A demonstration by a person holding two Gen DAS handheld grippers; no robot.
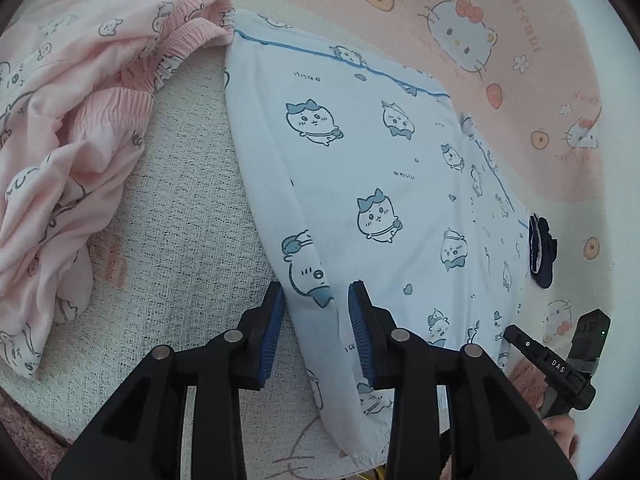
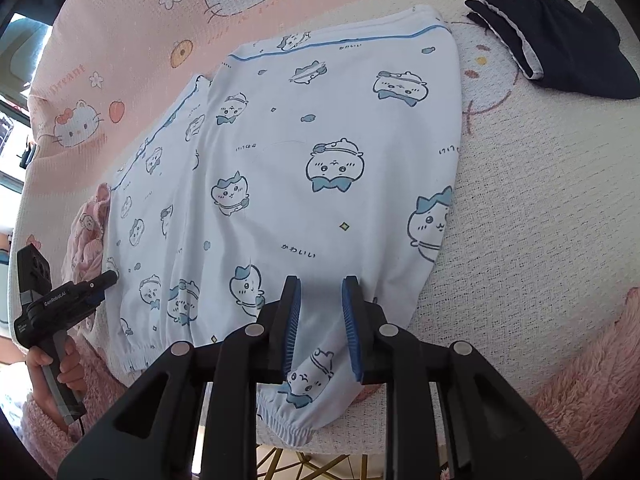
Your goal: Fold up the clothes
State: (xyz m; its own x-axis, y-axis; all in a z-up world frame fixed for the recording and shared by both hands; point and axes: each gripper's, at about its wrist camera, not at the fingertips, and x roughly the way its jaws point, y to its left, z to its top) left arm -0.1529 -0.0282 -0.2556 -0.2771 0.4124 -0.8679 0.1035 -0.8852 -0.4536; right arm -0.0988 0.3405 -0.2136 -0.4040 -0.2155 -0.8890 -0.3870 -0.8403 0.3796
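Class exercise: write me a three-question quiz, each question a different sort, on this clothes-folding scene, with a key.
1. True or false: the left tongs are open over the blue pyjama trousers.
2. Which garment lies crumpled beside the trousers? A) pink pyjamas B) green towel C) red scarf
3. Fill in: the small folded item beyond the right tongs is dark ____.

Key: 1 true; 2 A; 3 navy.
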